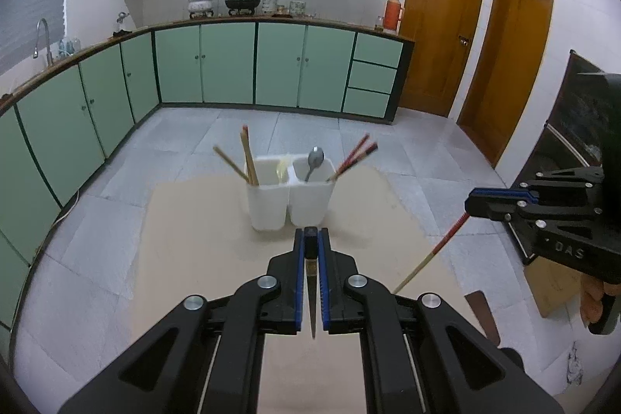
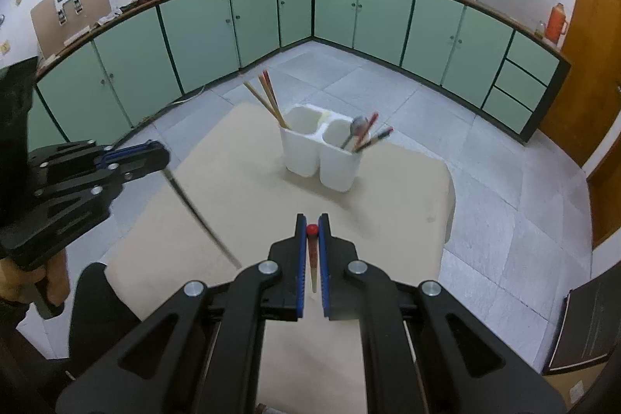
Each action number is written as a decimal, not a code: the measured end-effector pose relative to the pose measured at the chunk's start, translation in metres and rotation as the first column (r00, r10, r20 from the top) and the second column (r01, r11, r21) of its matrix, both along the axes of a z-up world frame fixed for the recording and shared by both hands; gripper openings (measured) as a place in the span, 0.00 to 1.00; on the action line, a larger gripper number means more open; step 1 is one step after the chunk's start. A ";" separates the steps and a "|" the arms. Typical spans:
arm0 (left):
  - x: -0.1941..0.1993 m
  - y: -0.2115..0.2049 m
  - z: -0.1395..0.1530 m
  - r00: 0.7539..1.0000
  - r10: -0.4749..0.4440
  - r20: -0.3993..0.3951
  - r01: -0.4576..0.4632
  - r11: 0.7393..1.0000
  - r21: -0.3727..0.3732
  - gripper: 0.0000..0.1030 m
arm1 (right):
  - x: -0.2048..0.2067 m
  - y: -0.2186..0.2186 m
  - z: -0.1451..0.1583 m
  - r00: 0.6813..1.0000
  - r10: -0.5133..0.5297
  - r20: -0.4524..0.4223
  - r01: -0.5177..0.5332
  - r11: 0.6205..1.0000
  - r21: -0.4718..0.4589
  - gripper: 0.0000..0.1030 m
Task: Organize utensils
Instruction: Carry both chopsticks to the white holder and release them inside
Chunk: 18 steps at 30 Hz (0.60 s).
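On the counter (image 1: 202,258) stands a two-compartment holder (image 1: 289,194), ahead of both tools. In the left wrist view, its left compartment holds chopsticks (image 1: 248,158) that lean leftward; its right compartment holds a spoon (image 1: 314,161) and more chopsticks (image 1: 355,158) that lean to the right. The left tool (image 1: 310,245) is near the holder, and what seems to be a chopstick (image 1: 310,297) hangs between its fingers. To its right, the right tool (image 1: 471,204) holds another chopstick (image 1: 431,253) that slants down toward the counter.

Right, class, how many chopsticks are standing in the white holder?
5: three tan chopsticks in one compartment, two red-and-black chopsticks in the other, alongside the spoon. Shorter ones may be hidden inside.
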<state>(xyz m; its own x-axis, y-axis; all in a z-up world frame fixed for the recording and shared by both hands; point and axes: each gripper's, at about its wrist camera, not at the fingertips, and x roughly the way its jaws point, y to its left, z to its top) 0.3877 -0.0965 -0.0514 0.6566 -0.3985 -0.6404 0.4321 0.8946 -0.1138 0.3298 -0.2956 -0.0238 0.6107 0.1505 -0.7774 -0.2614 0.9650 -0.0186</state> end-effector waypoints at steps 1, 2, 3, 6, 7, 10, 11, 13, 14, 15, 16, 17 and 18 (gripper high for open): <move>0.004 0.000 0.006 1.000 0.000 0.008 0.000 1.000 0.001 0.06 | 0.003 0.000 0.007 1.000 0.002 0.002 -0.002 1.000 0.004 0.05; 0.009 0.000 0.011 1.000 0.000 0.016 0.000 1.000 0.002 0.06 | 0.006 0.001 0.015 1.000 0.002 0.005 -0.002 1.000 0.009 0.05; 0.013 0.000 0.018 1.000 0.000 0.027 0.000 1.000 0.001 0.06 | 0.008 0.001 0.021 1.000 0.002 0.007 -0.002 1.000 0.014 0.05; 0.028 -0.001 0.038 0.999 0.006 0.051 -0.006 1.000 -0.002 0.06 | 0.021 0.000 0.042 1.000 -0.001 0.019 0.000 1.000 0.027 0.05; 0.034 -0.001 0.045 0.998 0.010 0.060 -0.010 1.000 -0.002 0.06 | 0.025 0.001 0.050 1.000 -0.002 0.023 0.002 1.000 0.031 0.05; 0.050 -0.003 0.065 0.996 0.021 0.082 -0.020 1.000 -0.008 0.06 | 0.041 0.000 0.070 0.999 -0.010 0.035 0.009 0.999 0.037 0.05; 0.055 -0.003 0.070 0.996 0.023 0.086 -0.022 1.000 -0.010 0.06 | 0.046 0.000 0.075 0.999 -0.012 0.037 0.010 0.999 0.040 0.05; 0.067 -0.005 0.081 0.995 0.029 0.099 -0.029 1.000 -0.010 0.06 | 0.058 0.001 0.087 0.999 -0.019 0.050 0.017 0.999 0.042 0.05; 0.072 -0.007 0.085 0.994 0.031 0.106 -0.030 1.000 -0.006 0.06 | 0.065 0.002 0.094 0.998 -0.020 0.057 0.018 0.999 0.043 0.05; 0.077 -0.009 0.088 0.993 0.032 0.114 -0.032 0.999 -0.001 0.06 | 0.070 0.003 0.098 0.998 -0.022 0.062 0.019 0.999 0.043 0.05; 0.084 -0.011 0.093 0.992 0.034 0.126 -0.035 0.999 0.004 0.06 | 0.078 0.004 0.103 0.998 -0.024 0.065 0.021 0.999 0.043 0.05; 0.089 -0.013 0.096 0.991 0.035 0.133 -0.037 0.999 0.009 0.06 | 0.085 0.005 0.106 0.997 -0.028 0.066 0.025 0.999 0.043 0.05; 0.095 -0.014 0.099 0.990 0.036 0.139 -0.037 0.999 0.011 0.06 | 0.092 0.004 0.107 0.997 -0.031 0.067 0.028 0.999 0.043 0.05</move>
<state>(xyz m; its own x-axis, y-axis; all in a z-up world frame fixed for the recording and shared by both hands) 0.4826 -0.1109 0.0474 0.7536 -0.3646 -0.5470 0.4099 0.9111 -0.0428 0.4214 -0.2911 0.0832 0.6662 0.1638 -0.7276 -0.2327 0.9725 0.0059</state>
